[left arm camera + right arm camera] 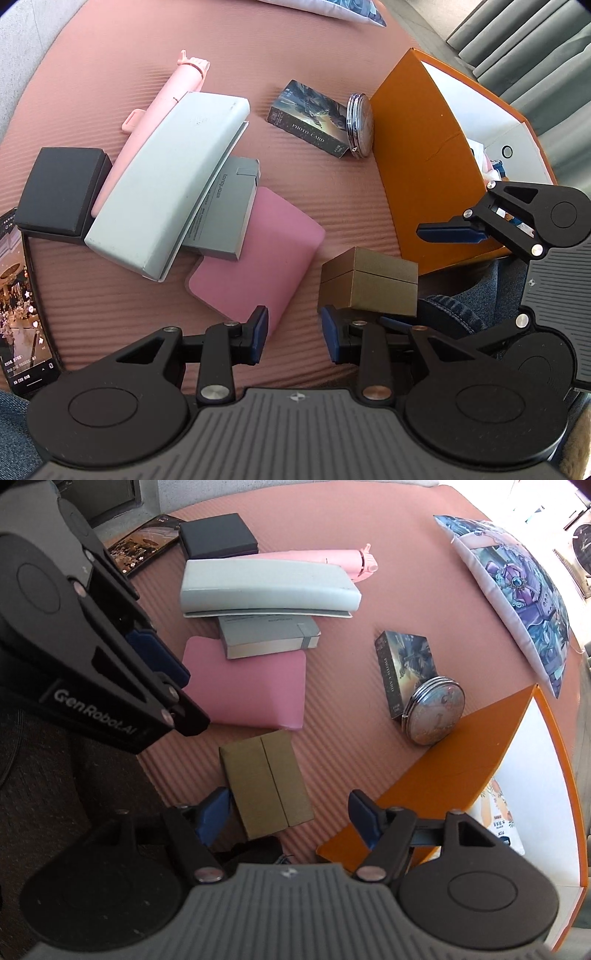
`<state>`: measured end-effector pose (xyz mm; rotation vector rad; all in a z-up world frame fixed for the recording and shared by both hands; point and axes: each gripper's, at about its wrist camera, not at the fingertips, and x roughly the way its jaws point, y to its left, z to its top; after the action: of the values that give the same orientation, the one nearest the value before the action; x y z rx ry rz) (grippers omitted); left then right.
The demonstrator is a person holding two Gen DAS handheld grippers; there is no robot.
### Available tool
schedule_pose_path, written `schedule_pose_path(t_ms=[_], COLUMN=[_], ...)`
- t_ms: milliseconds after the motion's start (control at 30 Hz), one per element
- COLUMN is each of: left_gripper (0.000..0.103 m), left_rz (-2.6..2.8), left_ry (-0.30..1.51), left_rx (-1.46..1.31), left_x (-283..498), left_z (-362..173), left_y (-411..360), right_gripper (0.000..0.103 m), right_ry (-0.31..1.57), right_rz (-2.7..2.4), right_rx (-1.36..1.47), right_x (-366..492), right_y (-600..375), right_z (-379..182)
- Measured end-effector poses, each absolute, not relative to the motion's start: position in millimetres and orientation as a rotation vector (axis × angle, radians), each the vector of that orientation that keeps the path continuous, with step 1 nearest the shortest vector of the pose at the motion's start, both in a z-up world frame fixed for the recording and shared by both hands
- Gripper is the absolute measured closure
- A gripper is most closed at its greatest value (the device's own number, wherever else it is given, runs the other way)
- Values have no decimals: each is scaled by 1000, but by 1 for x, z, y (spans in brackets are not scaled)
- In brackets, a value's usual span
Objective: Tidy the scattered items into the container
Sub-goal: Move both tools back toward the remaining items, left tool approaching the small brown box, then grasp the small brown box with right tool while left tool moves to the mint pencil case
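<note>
Both claws point steeply down. Left claw (293,338): partly open, empty, gold box (369,282) just ahead to its right. Right claw (286,821): wide open, empty, box beside its left finger, orange container (443,775) to its right.

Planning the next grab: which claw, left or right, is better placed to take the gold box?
Right, probably. The right claw stands open with the gold box partly between its fingers. The left claw is open over the mat, the box beside its right finger.
</note>
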<state>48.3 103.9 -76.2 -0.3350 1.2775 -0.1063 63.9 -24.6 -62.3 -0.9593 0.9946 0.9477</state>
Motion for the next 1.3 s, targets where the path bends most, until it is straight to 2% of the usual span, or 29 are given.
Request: schedule_pose_path(t_ms=[100, 200, 567, 700, 933, 1000, 1067, 1300], left_gripper=[59, 59, 59, 53, 51, 41, 39, 38], left_rz=[-100, -90, -60, -45, -5, -16, -45, -41], left_ry=[1269, 1258, 1195, 1146, 1102, 1102, 1109, 1167], left_rx=[-355, -375, -288, -247, -176, -147, -109, -17], left_x=[48, 47, 52, 59, 77, 83, 90, 104], left_z=[-76, -76, -64, -50, -33, -33, -37, -63], left_y=[107, 109, 108, 115, 136, 138, 138, 132], right_gripper=[34, 50, 52, 52, 52, 52, 52, 52], right_ry=[1006, 1023, 937, 927, 934, 935, 936, 934], right_rz=[966, 1002, 923, 856, 795, 787, 778, 768], right_rx=[-958, -932, -779, -683, -589, -569, -555, -522], right_x=[65, 67, 81, 93, 106, 108, 110, 112], right_y=[-23, -23, -27, -28, -36, -38, -39, -43], right_z=[-64, -64, -49, -45, -45, -45, -44, -42])
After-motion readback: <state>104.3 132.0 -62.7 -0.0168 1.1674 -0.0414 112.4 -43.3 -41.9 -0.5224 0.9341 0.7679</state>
